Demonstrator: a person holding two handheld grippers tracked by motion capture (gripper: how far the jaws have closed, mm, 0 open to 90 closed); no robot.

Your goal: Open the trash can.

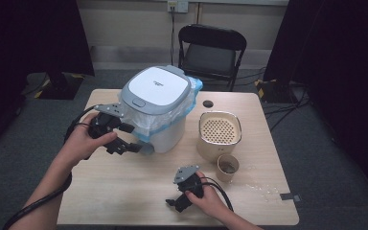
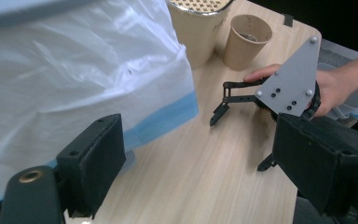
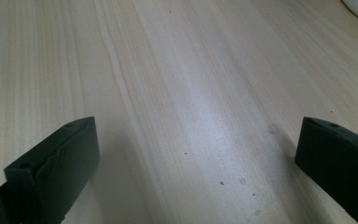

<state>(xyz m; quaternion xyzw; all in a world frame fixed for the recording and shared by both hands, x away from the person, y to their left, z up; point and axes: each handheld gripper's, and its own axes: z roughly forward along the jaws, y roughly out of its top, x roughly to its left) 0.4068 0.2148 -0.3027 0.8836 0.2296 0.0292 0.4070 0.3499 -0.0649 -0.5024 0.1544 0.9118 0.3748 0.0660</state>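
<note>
Left gripper fingers wide at bin liner, right gripper fingers wide, empty, near bench edge, perforated-lid canister and paper cup right.

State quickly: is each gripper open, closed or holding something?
Left gripper: open, holding nothing, beside the plastic bag.
Right gripper: open, holding nothing, over the table.

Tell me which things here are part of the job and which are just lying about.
In the job: bin; bag lining it; left gripper, open beside the bag's blue hem.
Lying about: beige pot; cup; black disc; chair; right gripper, open and away from the bin.
</note>
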